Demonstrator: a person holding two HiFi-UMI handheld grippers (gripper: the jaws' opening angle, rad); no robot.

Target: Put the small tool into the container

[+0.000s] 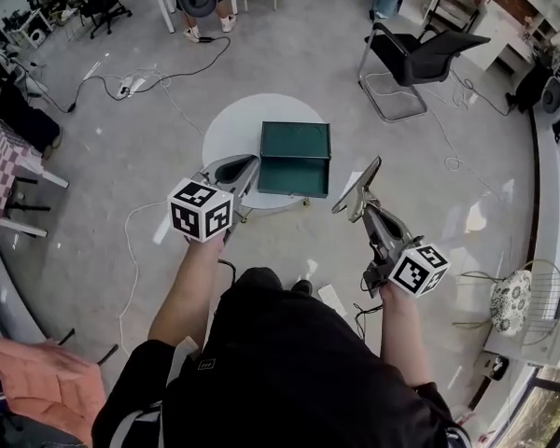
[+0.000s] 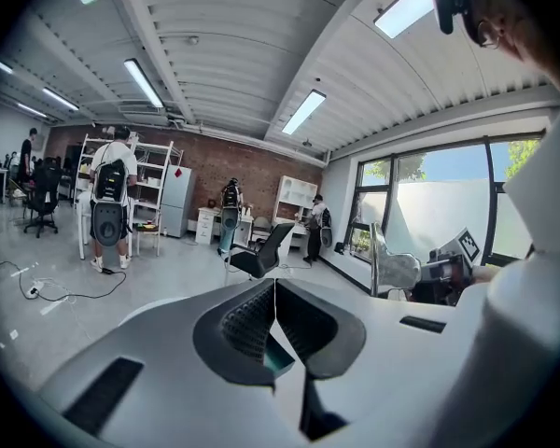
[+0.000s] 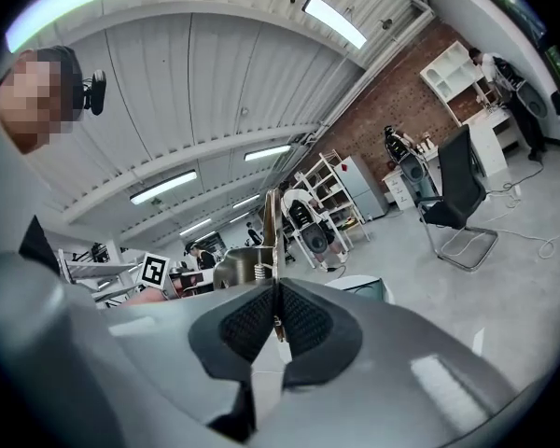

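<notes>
A green container (image 1: 295, 157) stands open on the small round white table (image 1: 231, 124), ahead of both raised grippers. My left gripper (image 1: 246, 165) hovers over the table's near edge, jaws shut and empty (image 2: 275, 287); a sliver of the green container (image 2: 278, 353) shows below them. My right gripper (image 1: 371, 168) is held up to the right of the container. Its jaws (image 3: 277, 292) are shut on a small thin metal tool (image 3: 276, 328) pinched between the pads. The container (image 3: 369, 289) sits lower and ahead in the right gripper view.
A black chair (image 1: 420, 59) stands on the floor beyond the table to the right. Cables (image 1: 131, 82) trail over the grey floor at the left. A wire basket seat (image 1: 523, 297) is at the right, and a pink cloth (image 1: 47, 381) lies at the lower left.
</notes>
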